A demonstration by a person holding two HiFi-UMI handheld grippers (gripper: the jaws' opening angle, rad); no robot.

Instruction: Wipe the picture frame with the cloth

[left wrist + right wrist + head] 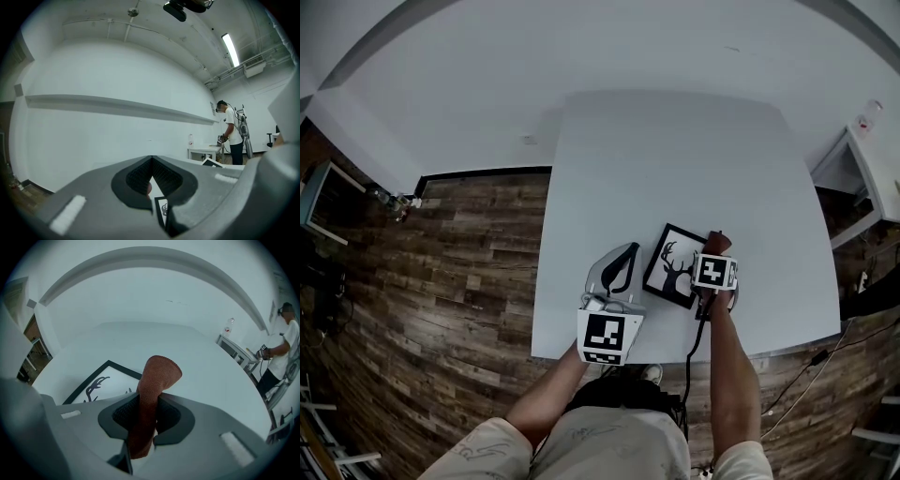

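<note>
Where the dark wood-plank floor ends, a broad, smooth white surface with square corners fills the middle of the head view. Near its front edge lies the picture frame, flat and turned at an angle: a thin black rectangular border around a white print with a black antlered deer silhouette.

Just left of the frame is the left claw, grey moulded plastic with dark ribbed pads. In the left gripper view its tips are pressed together in a point, and I see nothing gripped between them.

At the frame's right edge, near its far corner, the right claw is closed tight on the cloth. This is a rust-brown strip with a fine nubbly weave, folded into a narrow band. Its rounded end stands up past the pads, beside the frame. Whether the cloth touches the frame, I cannot tell.
</note>
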